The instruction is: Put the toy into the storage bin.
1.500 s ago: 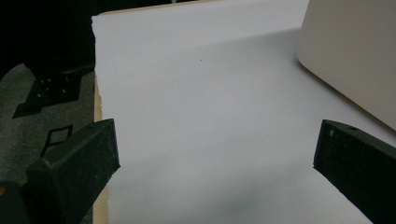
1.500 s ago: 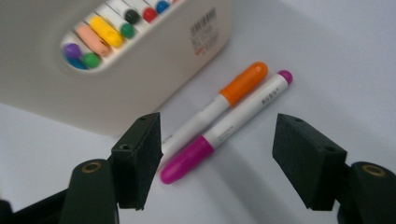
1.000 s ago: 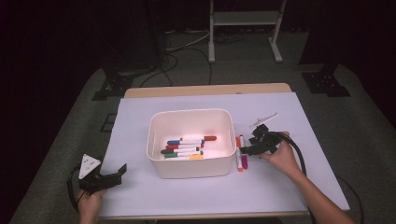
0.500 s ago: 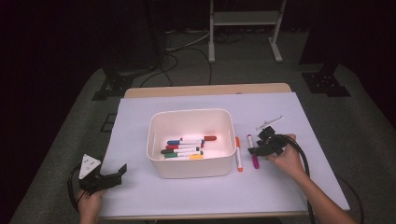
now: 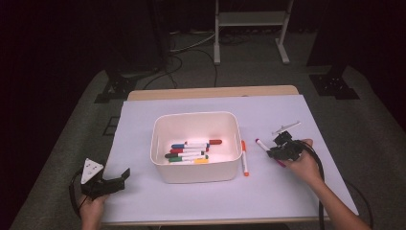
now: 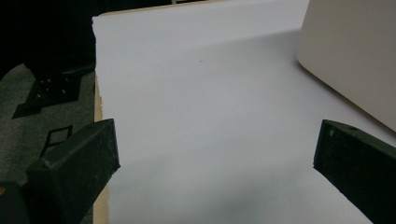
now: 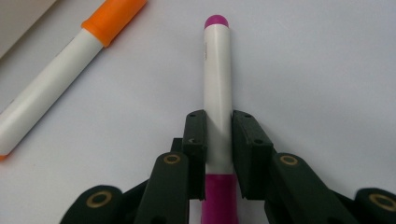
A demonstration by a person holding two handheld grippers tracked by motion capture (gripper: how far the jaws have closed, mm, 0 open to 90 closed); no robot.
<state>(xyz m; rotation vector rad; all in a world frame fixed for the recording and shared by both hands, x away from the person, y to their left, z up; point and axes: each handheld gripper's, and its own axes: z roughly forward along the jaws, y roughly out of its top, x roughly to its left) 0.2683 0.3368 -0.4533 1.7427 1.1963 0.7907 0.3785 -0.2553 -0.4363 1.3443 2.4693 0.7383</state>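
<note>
Magenta marker (image 7: 218, 79) lay flat on the white table (image 5: 191, 196), at about four o'clock from the tub (image 5: 160, 143) and well clear of its wall. Seen from the right gripper view, its white barrel ran straight up toward twelve o'clock, with the magenta cap down at six o'clock between the jaws. The right gripper (image 5: 276, 145) had just been closing, and its jaws were now pinching the marker's barrel from both sides, just above the cap. In the high view the marker (image 5: 263, 144) stuck out from the jaws toward ten o'clock, and the person's right hand (image 5: 301, 160) held the gripper from the four o'clock side.

An orange marker (image 5: 244, 158) lay just beside the tub's right wall, running roughly twelve to six, apart from the magenta one. In the right gripper view the same orange marker (image 7: 60, 70) crossed the upper left corner. Several more markers (image 5: 189, 151) lay in the bottom of the tub.

At about eight o'clock from the tub, near the table's front left corner, the left gripper (image 5: 125, 174) rested with its jaws spread wide and nothing between them
</note>
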